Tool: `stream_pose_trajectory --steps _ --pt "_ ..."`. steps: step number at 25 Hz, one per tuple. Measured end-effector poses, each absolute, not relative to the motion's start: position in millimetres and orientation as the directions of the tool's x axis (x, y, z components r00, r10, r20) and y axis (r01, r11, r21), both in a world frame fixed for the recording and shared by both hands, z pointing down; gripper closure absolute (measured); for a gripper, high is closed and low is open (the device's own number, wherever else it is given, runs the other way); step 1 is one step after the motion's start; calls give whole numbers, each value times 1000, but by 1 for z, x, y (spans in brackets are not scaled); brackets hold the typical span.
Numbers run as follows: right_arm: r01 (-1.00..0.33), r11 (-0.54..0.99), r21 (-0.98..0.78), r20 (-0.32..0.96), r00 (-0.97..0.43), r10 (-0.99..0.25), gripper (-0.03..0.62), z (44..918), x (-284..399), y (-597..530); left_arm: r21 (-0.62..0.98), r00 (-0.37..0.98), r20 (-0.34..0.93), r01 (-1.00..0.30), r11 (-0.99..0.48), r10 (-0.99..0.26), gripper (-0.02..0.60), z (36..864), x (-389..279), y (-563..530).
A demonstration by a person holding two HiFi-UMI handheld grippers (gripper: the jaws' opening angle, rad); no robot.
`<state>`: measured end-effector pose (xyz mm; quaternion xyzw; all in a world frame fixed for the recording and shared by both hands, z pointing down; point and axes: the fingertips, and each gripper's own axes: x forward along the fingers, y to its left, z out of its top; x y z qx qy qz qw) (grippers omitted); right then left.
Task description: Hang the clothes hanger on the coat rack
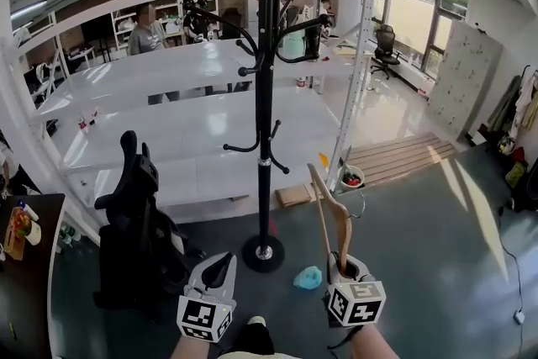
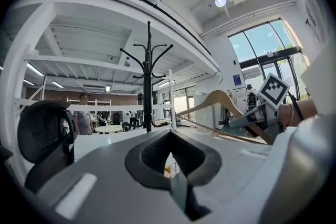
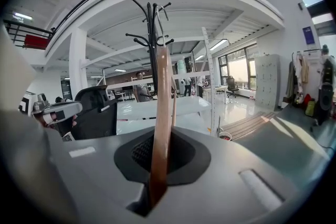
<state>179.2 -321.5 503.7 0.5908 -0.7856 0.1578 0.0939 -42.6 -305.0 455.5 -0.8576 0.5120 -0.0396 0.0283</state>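
A tall black coat rack [image 1: 265, 97] with curved hooks stands on a round base ahead of me, a little left of my right hand; it also shows as the coat rack [image 2: 148, 86] and the coat rack [image 3: 154, 34]. My right gripper [image 1: 343, 265] is shut on the lower end of a wooden clothes hanger [image 1: 328, 210], which rises up and to the left, short of the rack. The hanger [image 3: 160, 113] stands between the jaws of that gripper [image 3: 156, 165]. My left gripper [image 1: 216, 271] is level, shut and empty, below and left of the rack's base. The hanger [image 2: 215, 99] appears to its right.
A black office chair [image 1: 139, 223] stands close on the left. White tables [image 1: 168, 130] and a white shelving post [image 1: 357, 71] lie behind the rack. A teal object [image 1: 308, 277] lies on the floor by the base, a bucket [image 1: 351, 178] near the post. A person [image 1: 150, 34] stands far back.
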Motion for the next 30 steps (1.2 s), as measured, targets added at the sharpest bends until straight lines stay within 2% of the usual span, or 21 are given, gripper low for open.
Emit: stream_pose_trajectory --steps 17,22,30 --pt "-963 269 -8 229 -264 -937 566 379 134 -537 -107 515 6 -852 -513 -857 581 444 -81 -441" --pt "-963 270 13 247 -258 -934 566 366 120 -586 -119 511 2 -853 -508 -859 581 442 -102 -472" --pt "-963 267 -47 322 -267 -908 565 369 108 -648 -130 521 11 -845 -518 -853 581 445 -118 -506"
